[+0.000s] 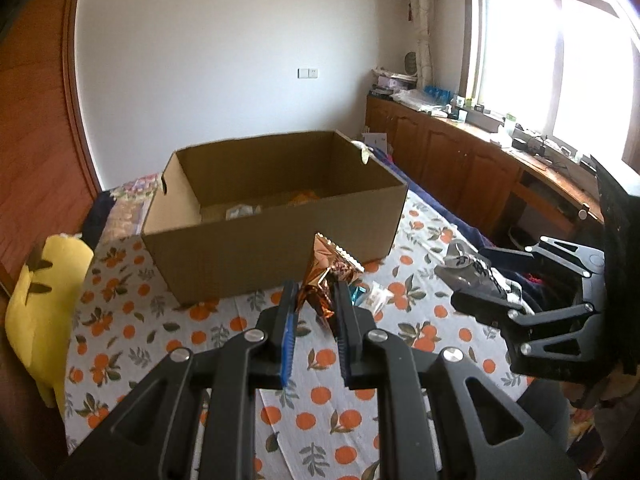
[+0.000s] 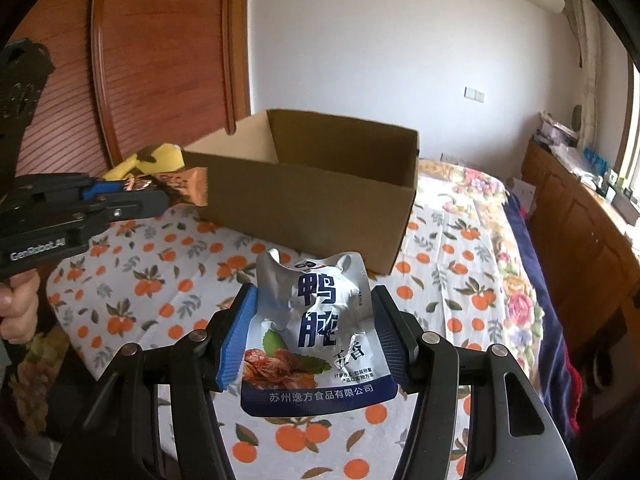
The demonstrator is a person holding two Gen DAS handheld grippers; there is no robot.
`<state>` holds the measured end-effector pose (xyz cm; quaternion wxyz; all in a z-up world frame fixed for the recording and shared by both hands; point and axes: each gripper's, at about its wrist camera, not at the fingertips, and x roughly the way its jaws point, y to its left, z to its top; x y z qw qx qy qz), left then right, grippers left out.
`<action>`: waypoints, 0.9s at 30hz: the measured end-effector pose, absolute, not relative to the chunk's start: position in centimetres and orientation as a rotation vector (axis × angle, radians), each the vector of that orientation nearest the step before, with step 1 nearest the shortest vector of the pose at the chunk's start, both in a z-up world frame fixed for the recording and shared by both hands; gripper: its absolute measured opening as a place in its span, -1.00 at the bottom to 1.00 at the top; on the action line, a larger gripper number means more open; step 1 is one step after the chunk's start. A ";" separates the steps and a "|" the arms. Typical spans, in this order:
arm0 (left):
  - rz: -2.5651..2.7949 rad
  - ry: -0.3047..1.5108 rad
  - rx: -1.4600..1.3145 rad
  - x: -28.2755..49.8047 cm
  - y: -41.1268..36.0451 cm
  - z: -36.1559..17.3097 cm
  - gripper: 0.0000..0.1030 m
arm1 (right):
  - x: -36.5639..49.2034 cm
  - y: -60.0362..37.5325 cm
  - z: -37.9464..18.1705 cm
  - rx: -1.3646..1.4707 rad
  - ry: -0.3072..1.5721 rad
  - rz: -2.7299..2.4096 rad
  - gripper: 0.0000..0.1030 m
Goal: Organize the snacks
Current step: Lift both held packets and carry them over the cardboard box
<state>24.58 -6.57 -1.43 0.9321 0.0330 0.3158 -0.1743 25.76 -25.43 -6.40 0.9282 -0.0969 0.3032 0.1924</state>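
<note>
So over on the left there's a yellow plush toy with dark stripes (image 1: 44, 304) slumped off the left edge of the bed (image 1: 168, 324), which has a white sheet printed with oranges on it. The open brown cardboard box (image 1: 276, 256) sits on the bed toward the far edge, and you can just make out a couple of packets down in the bottom of it, one whitish and one orange, too dim to say more.

The left claw (image 1: 314, 300) is clamped tight on a crinkly copper-coloured foil snack packet (image 1: 330, 270), held up off the sheet just in front of the box's near wall. From the right-side camera that same packet (image 2: 176, 188) pokes out toward the box's left corner, and you can see the hand (image 2: 18, 308) gripping the handle.

Just past it on the sheet there's a small clear-wrapped snack with a bit of blue (image 1: 370, 298) lying near the box's front right corner.

The right claw (image 2: 316, 332) is gripping a silver and navy pouch with big blue Chinese lettering and a picture of brown meat pieces (image 2: 316, 332), pads pressed into both side edges so it bows a bit. It's held above the sheet, in front of the box, not in it yet.

Along the right wall there's a cluttered wooden cabinet (image 1: 472, 160) under the window.
</note>
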 end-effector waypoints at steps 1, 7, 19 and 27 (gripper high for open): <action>-0.358 0.641 0.069 24.6 -6.6 -1.2 -0.71 | 25.7 -25.4 -6.1 -0.199 0.614 0.395 0.15; -0.381 0.609 0.070 25.1 -6.8 0.1 -0.71 | 25.5 -25.4 -4.5 -0.186 0.589 0.399 0.15; -0.426 0.560 0.049 26.8 -6.7 1.4 -0.71 | 26.0 -25.8 -1.9 -0.160 0.518 0.375 0.15; -0.442 0.556 0.035 29.5 -6.0 1.3 -0.71 | 27.8 -25.5 -0.3 -0.174 0.492 0.363 0.15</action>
